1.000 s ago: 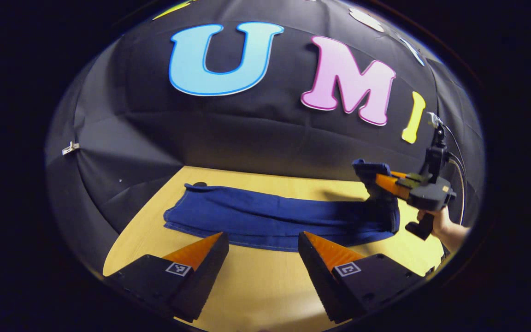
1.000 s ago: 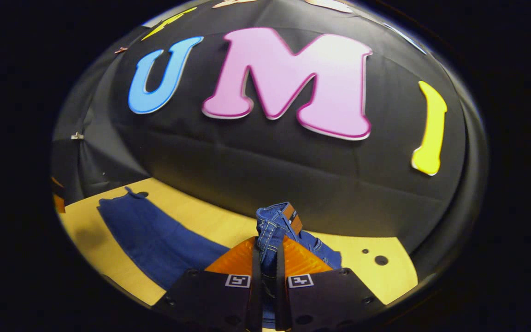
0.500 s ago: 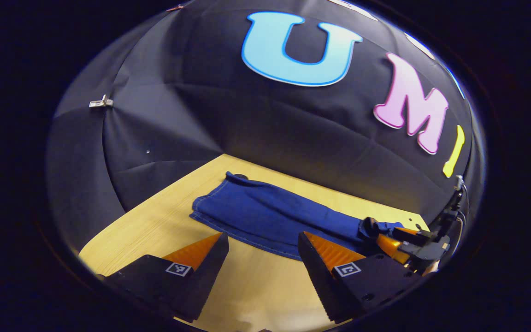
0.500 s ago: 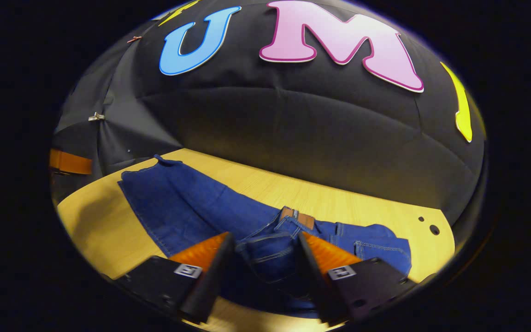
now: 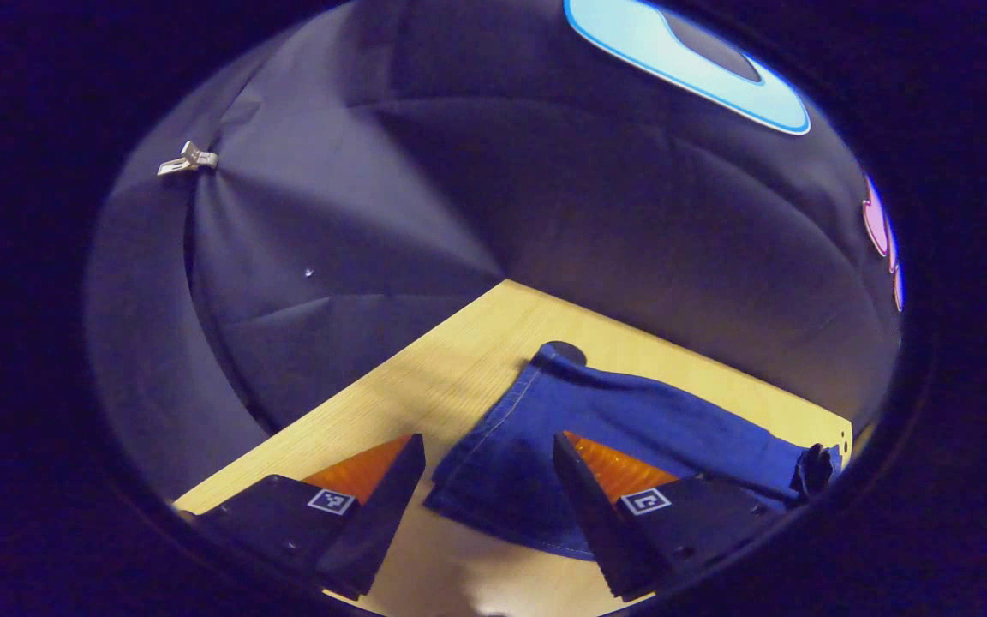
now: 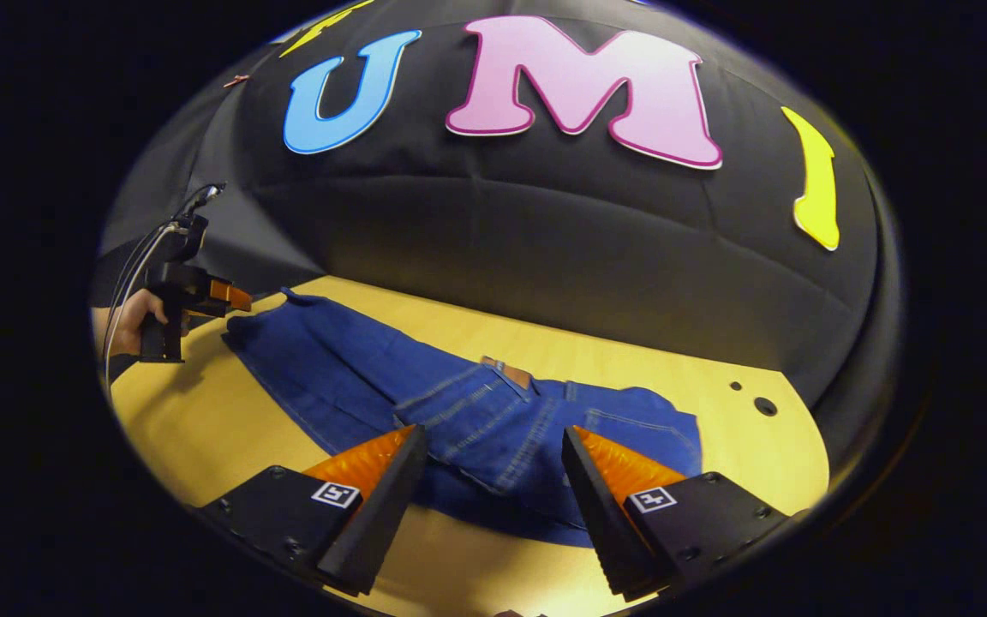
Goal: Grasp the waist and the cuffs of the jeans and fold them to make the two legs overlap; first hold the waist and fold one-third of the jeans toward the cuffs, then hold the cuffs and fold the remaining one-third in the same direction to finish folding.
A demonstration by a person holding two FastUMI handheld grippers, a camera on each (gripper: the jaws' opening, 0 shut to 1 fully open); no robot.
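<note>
The blue jeans (image 6: 356, 377) lie lengthwise on the wooden table (image 6: 202, 420), legs overlapped. The waist part (image 6: 502, 420), with a brown patch, is folded over onto the legs. My right gripper (image 6: 493, 433) is open just above and in front of that folded waist, touching nothing. In the left gripper view, my left gripper (image 5: 485, 454) is open with the cuff end of the jeans (image 5: 502, 463) lying between its fingers, not pinched. The right gripper view shows the left gripper (image 6: 224, 296), held by a hand (image 6: 129, 330), at the cuffs on the far left.
The black cloth wall closes the table's far side and left corner. Two small holes (image 6: 763, 404) mark the tabletop to the right of the jeans. Bare wood (image 5: 425, 377) lies left of the cuffs and along the near edge.
My right gripper lowered the waist onto the legs, opened and drew back. My left gripper swung left to the cuff end, which now lies between its open fingers.
</note>
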